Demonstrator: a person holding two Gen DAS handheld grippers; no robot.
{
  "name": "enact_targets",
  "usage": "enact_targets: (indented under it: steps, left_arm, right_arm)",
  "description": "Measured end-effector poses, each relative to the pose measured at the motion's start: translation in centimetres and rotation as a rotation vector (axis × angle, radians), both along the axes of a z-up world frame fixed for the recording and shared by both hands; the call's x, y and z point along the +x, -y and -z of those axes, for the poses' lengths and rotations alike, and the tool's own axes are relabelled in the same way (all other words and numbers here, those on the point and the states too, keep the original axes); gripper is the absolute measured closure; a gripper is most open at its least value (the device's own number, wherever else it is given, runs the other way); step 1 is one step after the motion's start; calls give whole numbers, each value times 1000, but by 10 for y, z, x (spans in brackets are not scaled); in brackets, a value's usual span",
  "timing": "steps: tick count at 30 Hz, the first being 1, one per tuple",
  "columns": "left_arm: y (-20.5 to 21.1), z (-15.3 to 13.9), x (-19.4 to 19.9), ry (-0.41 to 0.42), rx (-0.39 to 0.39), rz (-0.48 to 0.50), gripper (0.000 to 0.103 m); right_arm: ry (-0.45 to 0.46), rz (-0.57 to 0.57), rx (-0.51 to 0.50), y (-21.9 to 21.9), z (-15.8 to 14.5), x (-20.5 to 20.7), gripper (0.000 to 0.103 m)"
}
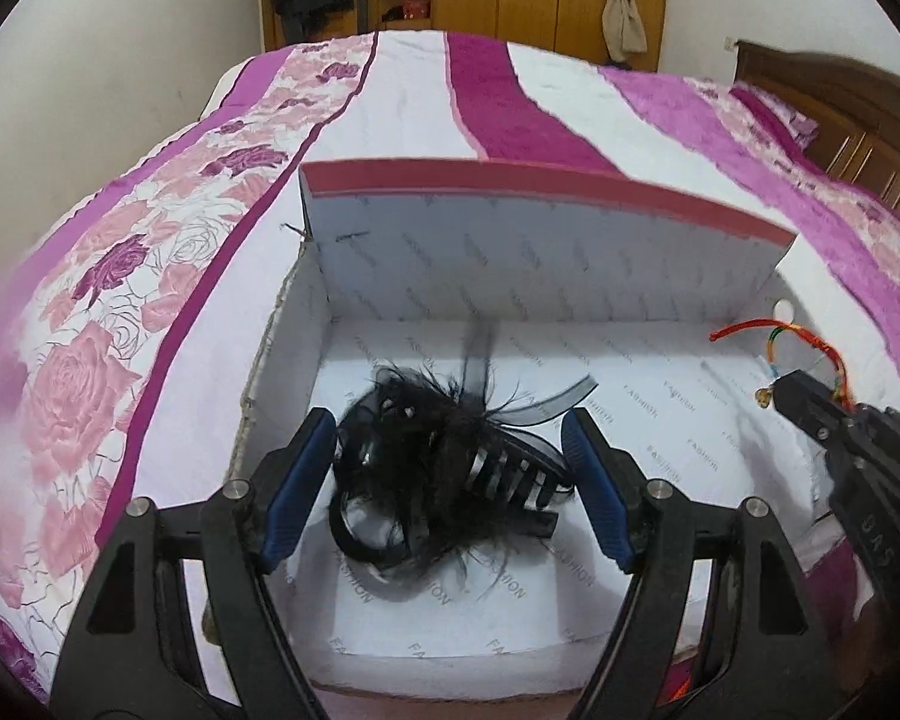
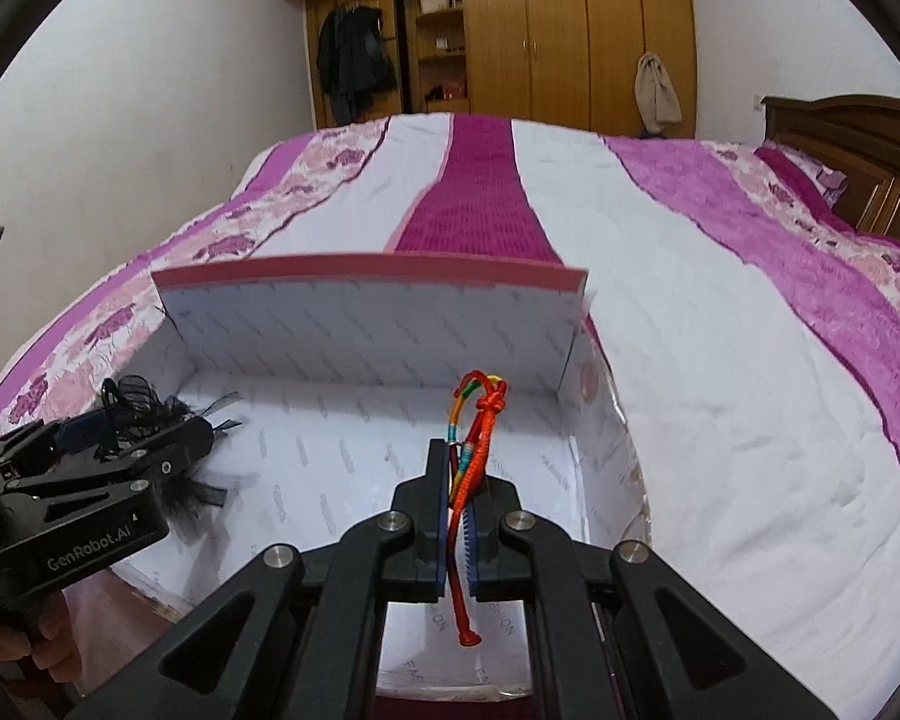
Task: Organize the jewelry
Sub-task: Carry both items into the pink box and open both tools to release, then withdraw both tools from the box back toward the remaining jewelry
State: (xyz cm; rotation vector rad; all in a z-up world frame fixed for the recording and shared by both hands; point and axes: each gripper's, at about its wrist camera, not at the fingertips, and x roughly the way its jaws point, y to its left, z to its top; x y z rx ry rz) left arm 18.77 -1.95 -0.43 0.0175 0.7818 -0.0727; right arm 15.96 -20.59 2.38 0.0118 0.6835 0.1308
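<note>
Bracelet (image 2: 477, 444) pinched in right tool (image 2: 457, 516), over box (image 2: 366, 324).

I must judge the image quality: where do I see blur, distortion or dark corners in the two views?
Left wrist view: the black feathered hair clip between the open left gripper is smeared; the box lid bows from fisheye; corners are dark. Right wrist view: the red cord bracelet in the shut right gripper is sharp; the bedspread stripes curve; the same dark corners.

White cardboard box (image 1: 660, 396) sits on bed (image 1: 420, 96), lid up at back. Black feathered hair clip (image 1: 450, 456) in box left; red braided cord bracelet (image 2: 480, 450) over box right.
</note>
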Motion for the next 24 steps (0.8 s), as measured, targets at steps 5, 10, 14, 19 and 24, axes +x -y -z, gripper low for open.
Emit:
enact_targets:
  steps: [5, 10, 14, 19, 24]
  left_arm:
    - [5, 1, -2, -18, 30, 21, 26]
    - [3, -1, -4, -29, 24, 25, 26]
    - [1, -7, -9, -34, 9, 24, 26]
    - [-3, -20, -22, 10, -24, 28, 26]
    - [-7, -35, -38, 81, -56, 24, 26]
  right_arm:
    - [-39, -5, 22, 1, 3, 0, 71]
    - [-30, -8, 40, 1, 0, -3, 54]
    - [-38, -16, 42, -1, -4, -5, 53]
    - [-31, -14, 68, 1, -12, -12, 48]
    - [34, -9, 81, 1, -29, -29, 40]
